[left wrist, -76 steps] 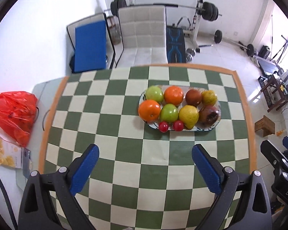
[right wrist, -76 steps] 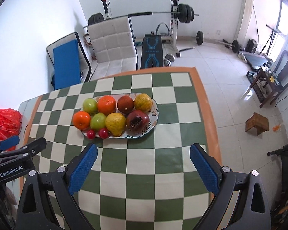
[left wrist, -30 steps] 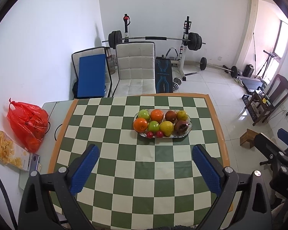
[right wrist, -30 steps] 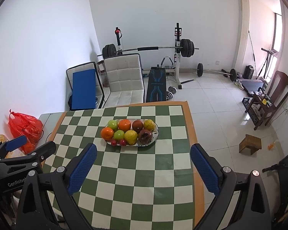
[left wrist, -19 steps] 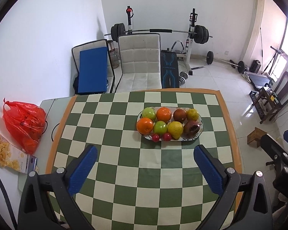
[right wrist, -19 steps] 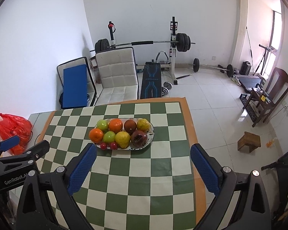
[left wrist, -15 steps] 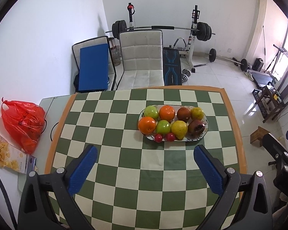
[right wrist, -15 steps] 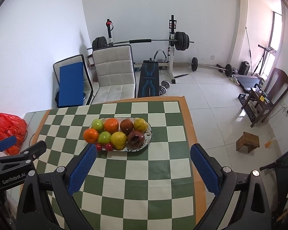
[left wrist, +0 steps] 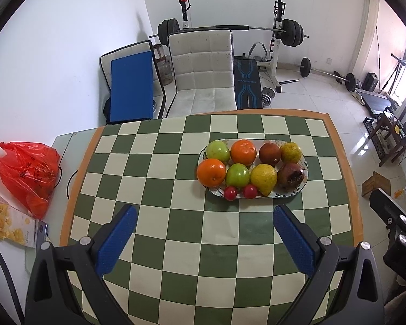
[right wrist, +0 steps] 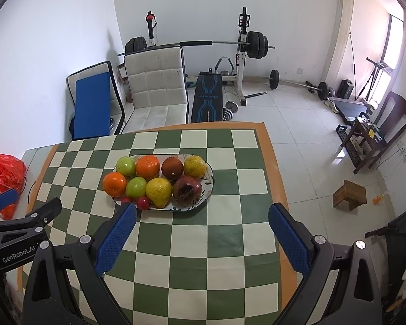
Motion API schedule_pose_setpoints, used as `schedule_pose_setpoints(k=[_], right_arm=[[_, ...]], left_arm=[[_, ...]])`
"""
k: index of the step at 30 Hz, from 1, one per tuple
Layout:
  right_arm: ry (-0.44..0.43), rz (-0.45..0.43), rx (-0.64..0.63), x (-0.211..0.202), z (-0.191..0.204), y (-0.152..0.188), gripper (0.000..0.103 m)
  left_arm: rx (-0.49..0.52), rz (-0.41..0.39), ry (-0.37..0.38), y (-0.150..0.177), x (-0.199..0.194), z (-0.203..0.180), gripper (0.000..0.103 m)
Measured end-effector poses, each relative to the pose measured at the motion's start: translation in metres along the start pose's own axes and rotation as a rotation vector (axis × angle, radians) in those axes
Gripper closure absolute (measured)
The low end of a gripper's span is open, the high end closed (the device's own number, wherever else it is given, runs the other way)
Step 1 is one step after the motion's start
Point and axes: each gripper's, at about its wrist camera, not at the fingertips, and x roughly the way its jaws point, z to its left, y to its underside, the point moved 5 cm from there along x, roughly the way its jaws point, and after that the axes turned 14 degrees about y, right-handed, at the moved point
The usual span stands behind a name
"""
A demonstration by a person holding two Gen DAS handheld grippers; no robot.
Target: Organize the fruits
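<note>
An oval white plate (left wrist: 305, 181) (right wrist: 210, 182) sits on the green-and-cream checked table (left wrist: 159, 184) (right wrist: 224, 216). It holds two oranges (left wrist: 211, 172), two green apples (left wrist: 237, 175), a yellow lemon (left wrist: 263, 177), a brown fruit (left wrist: 269, 153), a yellowish fruit (left wrist: 291, 152), a dark pomegranate (left wrist: 290, 176) and two small red fruits (left wrist: 230, 193). My left gripper (left wrist: 204, 218) hangs open above the table's near half, short of the plate. My right gripper (right wrist: 203, 216) is open too, nothing between its blue pads, its left pad just before the plate's near rim.
A red plastic bag (left wrist: 27, 173) and a snack packet (left wrist: 5, 222) lie left of the table. Behind the table stand a white padded chair (left wrist: 203, 75), a blue-cushioned chair (left wrist: 131, 89) and a barbell bench (right wrist: 211, 97). A small wooden stool (right wrist: 349, 195) stands on the tiled floor at right.
Both grippers drew back and rose from the table, then came forward and lower again, so the plate looks larger now than a second ago. The fruit has not moved.
</note>
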Motion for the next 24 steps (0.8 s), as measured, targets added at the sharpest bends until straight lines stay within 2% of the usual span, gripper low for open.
schedule_pose_setpoints(k=[10,24], right_arm=[[-0.011,0.007,0.001,0.002,-0.002,0.003,0.003],[-0.015,0.001,-0.004,-0.006,-0.007,0.005,0.003]], left_arm=[[-0.001,-0.008,0.002,0.001,0.001,0.000,0.000],[-0.001,-0.058,-0.003,0.007,-0.013,-0.010,0.000]])
